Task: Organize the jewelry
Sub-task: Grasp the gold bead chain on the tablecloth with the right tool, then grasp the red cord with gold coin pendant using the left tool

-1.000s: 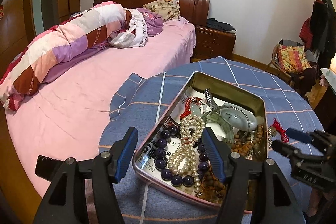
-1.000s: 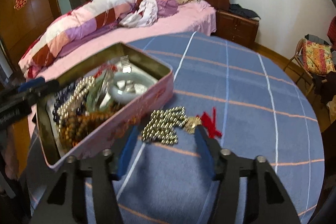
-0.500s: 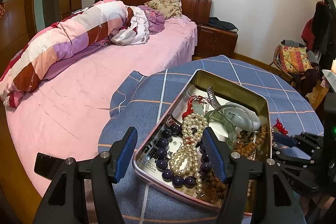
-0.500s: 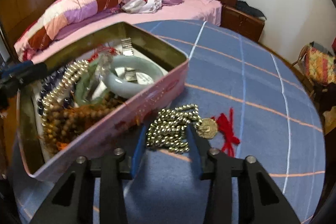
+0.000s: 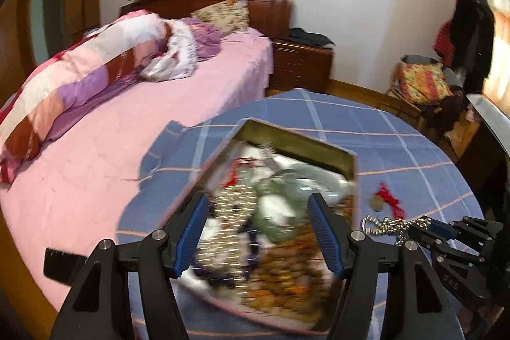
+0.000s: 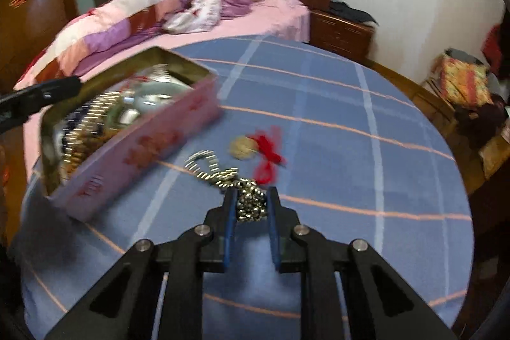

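Right gripper (image 6: 251,206): jaws closing, nearly together, w/ a bunch of the silver bead chain (image 6: 250,203) pressed between the blue pads. Rest of chain trails out toward the tin as a loop lying on the tablecloth (image 6: 334,155). In left wrist view the same gripper (image 5: 424,223) enters from the right edge w/ chain (image 5: 385,225) strung out from its tips.

Left gripper (image 5: 256,231): jaws wide apart, nothing between pads; hangs over the near end of the tin, no contact visible.

Pink tin (image 6: 153,142): open, no lid on it, sits toward the table's left edge, bed side. Contents blurred: pearl strand (image 5: 232,206), pale green bangle (image 5: 280,206), brown beads (image 5: 287,270), dark beads; finer detail can't be told.

Coin charm (image 6: 244,147) w/ red tassel (image 6: 267,155): on the cloth just beside the tin's long side, betw. tin and table centre, near the chain's loop; whether joined to chain, can't tell.

Bed (image 5: 127,148) w/ rolled quilt beyond table's far-left edge.
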Available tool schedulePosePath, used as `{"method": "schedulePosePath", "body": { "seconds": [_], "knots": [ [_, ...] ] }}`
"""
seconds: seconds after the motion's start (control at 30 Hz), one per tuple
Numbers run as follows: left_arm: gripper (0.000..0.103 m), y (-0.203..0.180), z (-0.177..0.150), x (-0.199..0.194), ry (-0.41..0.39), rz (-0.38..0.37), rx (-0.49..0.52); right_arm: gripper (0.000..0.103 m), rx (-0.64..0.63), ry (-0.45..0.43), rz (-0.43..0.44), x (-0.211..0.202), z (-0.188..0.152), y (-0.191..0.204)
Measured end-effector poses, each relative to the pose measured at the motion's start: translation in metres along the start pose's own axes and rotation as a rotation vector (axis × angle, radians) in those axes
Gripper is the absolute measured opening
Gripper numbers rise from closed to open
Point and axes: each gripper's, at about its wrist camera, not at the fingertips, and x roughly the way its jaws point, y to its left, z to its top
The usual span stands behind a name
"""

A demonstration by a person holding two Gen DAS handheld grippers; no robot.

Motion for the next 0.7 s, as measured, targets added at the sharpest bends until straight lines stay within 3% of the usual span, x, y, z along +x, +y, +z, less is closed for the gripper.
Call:
{"method": "schedulePosePath", "body": {
  "seconds": [0.23,0.4,0.7],
  "knots": [
    [0.065,-0.075,0.001,0.008,0.008,-0.063,0.166,0.021,0.168,0.002,-0.068,-0.007,-0.008,-0.059],
    [0.065,-0.116,-0.003,0.026,0.047,-0.089,0.25,0.021,0.227,-0.022,-0.145,-0.013,-0.003,-0.079],
    [0.065,-0.158,-0.007,0.067,0.124,-0.118,0.336,0.021,0.248,-0.025,-0.122,-0.01,-0.007,-0.088]
  ]
}}
